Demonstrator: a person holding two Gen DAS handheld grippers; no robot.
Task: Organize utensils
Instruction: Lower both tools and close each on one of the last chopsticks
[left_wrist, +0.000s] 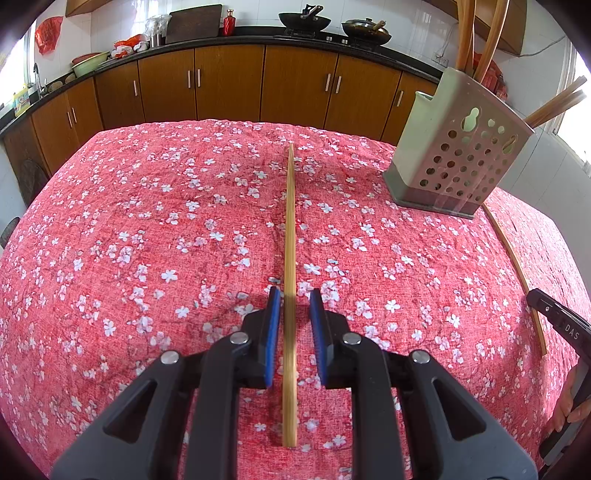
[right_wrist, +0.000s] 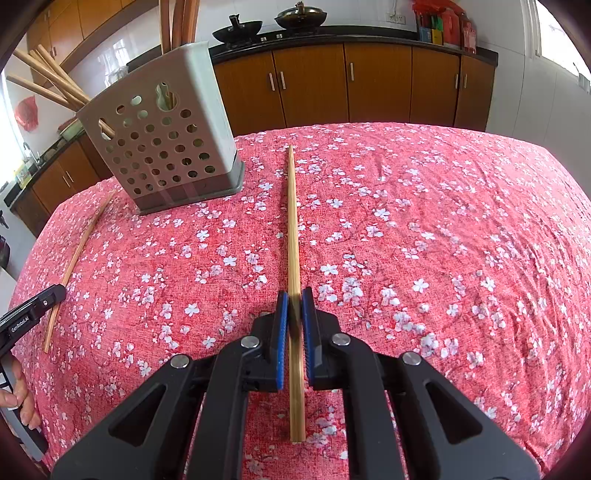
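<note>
1. Tablecloth, red fabric with white blossom print (left_wrist: 147, 240), covering the table on which all the items below rest.
2. Utensil holder, pale grey plastic box with round holes in its wall (left_wrist: 458, 162), upright on the cloth towards the far edge. Several long wooden sticks (left_wrist: 554, 103) stand inside it and lean out over its rim. It sits between the two loose chopsticks and touches neither.
3. Left chopstick, slim pale bamboo (left_wrist: 290, 258), lying along the cloth and pointing away from the camera. Its far tip is left of the holder and apart from it.
4. Left gripper, black frame with blue ribbed pads (left_wrist: 294, 295), jaws only slightly apart and set astride the near part of the left chopstick. A narrow gap shows on each side of the stick, so the pads do not press on it.
5. Right chopstick, same bamboo kind (right_wrist: 293, 240), running straight ahead on the cloth. Its far tip is just right of the holder's base.
6. Right gripper, same build (right_wrist: 294, 295), jaws closed tight on the right chopstick with both blue pads against its sides. Whether the stick is lifted off the cloth cannot be told.
7. Hand on the left gripper's handle (right_wrist: 22, 406), fingers curled around it, at the left edge of the right wrist view.
8. Background: brown wooden cabinets (left_wrist: 229, 81) under a dark counter, with two black woks (left_wrist: 304, 20) on a stove.
</note>
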